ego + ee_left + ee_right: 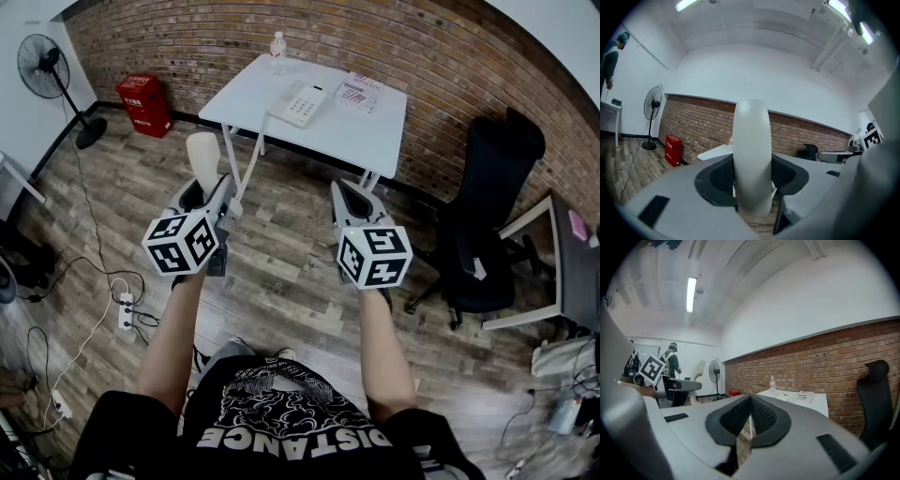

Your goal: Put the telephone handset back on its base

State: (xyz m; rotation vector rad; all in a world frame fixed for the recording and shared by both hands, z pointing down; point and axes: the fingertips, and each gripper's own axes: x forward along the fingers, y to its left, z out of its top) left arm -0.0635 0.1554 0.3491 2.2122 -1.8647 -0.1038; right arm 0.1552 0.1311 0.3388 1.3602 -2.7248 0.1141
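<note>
**A:** How do the jaws stand?

**B:** The left gripper [206, 193] is pinching the cream plastic telephone handset [751, 154] across its middle. The pads press on both sides. The handset stands upright, with one rounded end well above the jaws. The right gripper [353, 195] has its jaws pressed together, pad against pad.

**A:** Where is the handset relative to the worktop?

**B:** It is in the air over the grey-brown wood plank floor [281, 272], on the near side of the white rectangular worktop [352, 131], off its near left corner. A pale cord [251, 155] runs from the left gripper up over the near edge. It ends at the cream push-button telephone base [302, 103], which lies about mid-worktop.

**A:** What room is there around the base?

**B:** Bare white surface lies on every side of it. A clear plastic bottle [277, 49] stands at the far left corner. A printed sheet [359, 92] lies near the far right corner. Both are apart from the base. A stretch of plank floor lies between the person and the near edge. A black office chair [487, 225] stands off the right edge. A red box [144, 105] stands against the red brick wall [422, 56], off the left edge.

**A:** And the handset itself?

**B:** It is smooth, pale and slightly curved, widest at the top end. In the left gripper view it fills the gap between the jaws, and a corner of the worktop shows just left of it.
</note>
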